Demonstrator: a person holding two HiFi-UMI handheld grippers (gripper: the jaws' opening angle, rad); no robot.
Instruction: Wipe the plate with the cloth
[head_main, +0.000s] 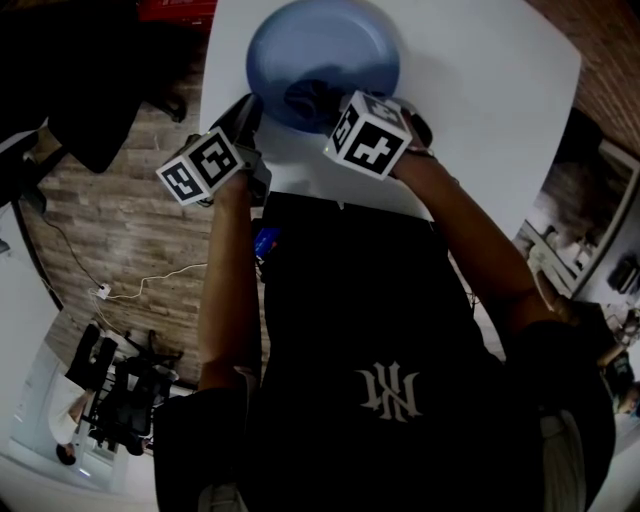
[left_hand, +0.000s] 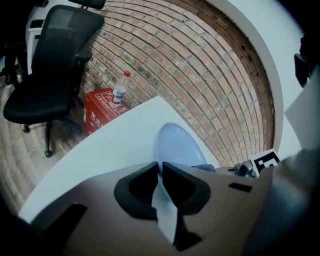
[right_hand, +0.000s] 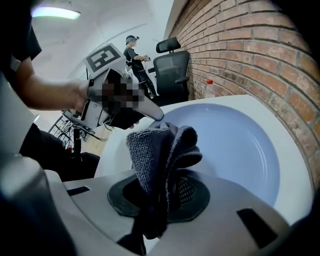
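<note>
**Right gripper** (right_hand: 159, 191): jaws are clamped on a dark grey cloth (right_hand: 156, 145). The folded bunch stands out past the jaw tips, over the bowl of the blue plate (head_main: 322, 55). In the head view the cloth lies inside the plate, toward its 6 o'clock side. Cloth-to-plate contact looks likely but is not confirmed from these angles.

**Left gripper** (left_hand: 161, 169): jaws are narrow, pinched on the plate's thin rim at roughly 8 o'clock on the plate in the head view. Judged to be the steadying hold.

**Plate:** sits on the white surface (head_main: 480, 80), at 12 o'clock in the head view.

**Further out** (left gripper view, about 10 o'clock): a bottle (left_hand: 119, 89) stands on a red box (left_hand: 97, 114), with an office chair (left_hand: 50, 75) beyond. All are well apart from the work.

**Risks from here (judgement):**
- The rim pinch is small. Wiping pressure on the near side could lever the plate and let the rim slip out, so the plate skates on the smooth surface.
- The cloth is held by a bunch only. Drag on the plate could pull it loose or fold it under, leaving hard jaw tips to scrape the glaze.
- The two grippers work close together. A wide stroke toward 8 o'clock could knock the left one off its hold.
</note>
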